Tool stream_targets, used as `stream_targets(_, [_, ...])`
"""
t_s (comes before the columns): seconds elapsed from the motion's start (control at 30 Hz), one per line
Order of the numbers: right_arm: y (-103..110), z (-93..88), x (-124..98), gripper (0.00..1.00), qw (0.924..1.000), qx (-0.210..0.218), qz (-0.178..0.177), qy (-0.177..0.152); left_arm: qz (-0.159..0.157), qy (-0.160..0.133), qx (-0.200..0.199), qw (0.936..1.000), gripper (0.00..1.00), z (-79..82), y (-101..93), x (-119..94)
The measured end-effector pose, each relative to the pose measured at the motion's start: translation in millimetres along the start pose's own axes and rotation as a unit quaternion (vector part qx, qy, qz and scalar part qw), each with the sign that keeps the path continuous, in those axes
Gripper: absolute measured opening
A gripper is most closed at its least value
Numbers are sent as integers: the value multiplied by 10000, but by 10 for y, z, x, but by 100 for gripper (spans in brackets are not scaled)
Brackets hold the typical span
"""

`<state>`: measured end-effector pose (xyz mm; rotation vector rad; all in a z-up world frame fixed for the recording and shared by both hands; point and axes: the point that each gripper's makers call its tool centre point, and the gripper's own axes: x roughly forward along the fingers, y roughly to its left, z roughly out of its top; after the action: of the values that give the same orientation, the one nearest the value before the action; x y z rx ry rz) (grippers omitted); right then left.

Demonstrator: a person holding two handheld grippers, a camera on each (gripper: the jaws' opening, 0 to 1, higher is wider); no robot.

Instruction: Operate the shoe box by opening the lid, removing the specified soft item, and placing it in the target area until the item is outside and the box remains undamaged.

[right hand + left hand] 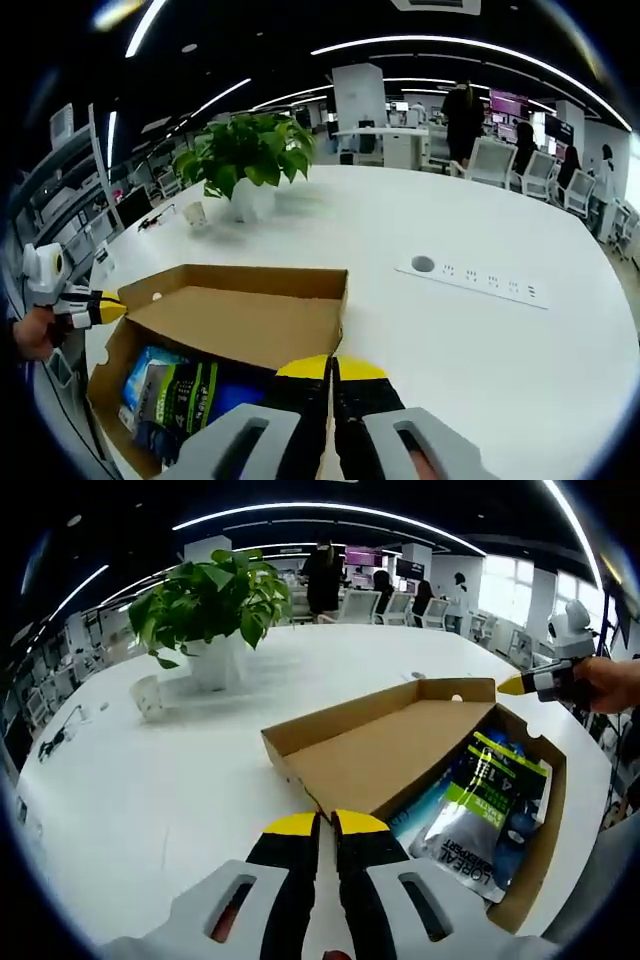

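Left gripper (326,825) jaws closed, apparently pinching the lid (380,755) edge, holding the shoe box (540,855) open. Right gripper (330,370) likewise closed at lid edge. Soft packets (480,815) inside, exposed for removal. Plant (215,600) beyond.

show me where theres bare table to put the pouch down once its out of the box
The widest bare stretch of white table lies between the shoe box and the power outlet strip. More room sits between the box and the potted plant, short of the small white cup. Inside the box it is crowded with pouches.
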<state>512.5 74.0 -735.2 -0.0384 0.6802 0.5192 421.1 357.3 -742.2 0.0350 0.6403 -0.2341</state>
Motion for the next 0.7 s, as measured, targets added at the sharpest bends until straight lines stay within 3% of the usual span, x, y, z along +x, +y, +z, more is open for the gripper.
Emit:
stream_targets(0.33, [40,-236,-273,0,9998,173,-28,-50,59,64,-125,9999,0,-116,-23,-130])
stream_targets(0.7, [244,-577,-536,0,9989,370,184,-225,139,-97,-787,9968,0,-286,-163,-427])
